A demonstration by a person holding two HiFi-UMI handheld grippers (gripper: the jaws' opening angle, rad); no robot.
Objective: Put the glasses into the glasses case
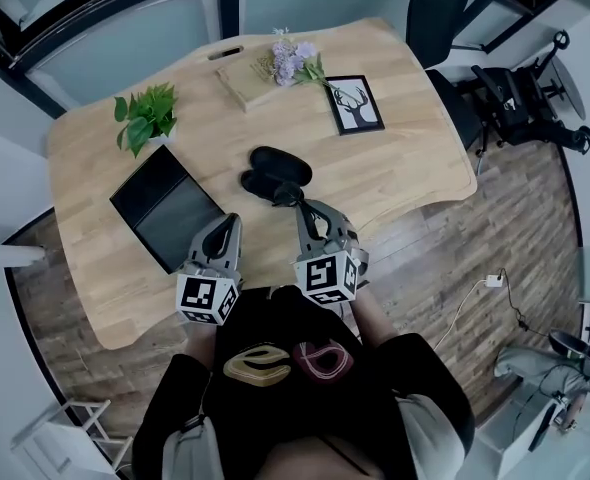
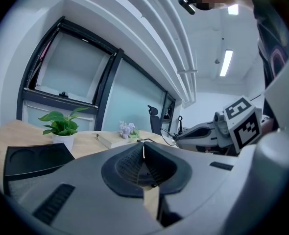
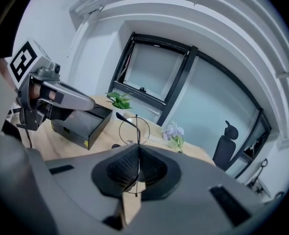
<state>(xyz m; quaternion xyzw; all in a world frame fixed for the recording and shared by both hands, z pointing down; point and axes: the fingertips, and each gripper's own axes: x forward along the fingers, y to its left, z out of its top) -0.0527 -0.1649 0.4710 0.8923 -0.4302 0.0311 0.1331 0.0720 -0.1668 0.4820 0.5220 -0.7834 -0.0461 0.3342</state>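
The black glasses case (image 1: 275, 173) lies open in the middle of the wooden table (image 1: 405, 173). My right gripper (image 1: 303, 208) hovers just in front of the case, shut on thin wire-rimmed glasses (image 1: 297, 199). In the right gripper view a round lens and a dark temple of the glasses (image 3: 134, 129) stick up from between the closed pads of the right gripper (image 3: 137, 148). My left gripper (image 1: 227, 230) hangs beside it to the left, over the table's near part. Its jaws (image 2: 143, 150) meet with nothing between them.
A black shallow box (image 1: 170, 208) sits left of the case, with a potted plant (image 1: 147, 116) behind it. A board with purple flowers (image 1: 285, 63) and a framed deer picture (image 1: 355, 103) lie at the far side. An office chair (image 1: 440, 13) stands beyond the table.
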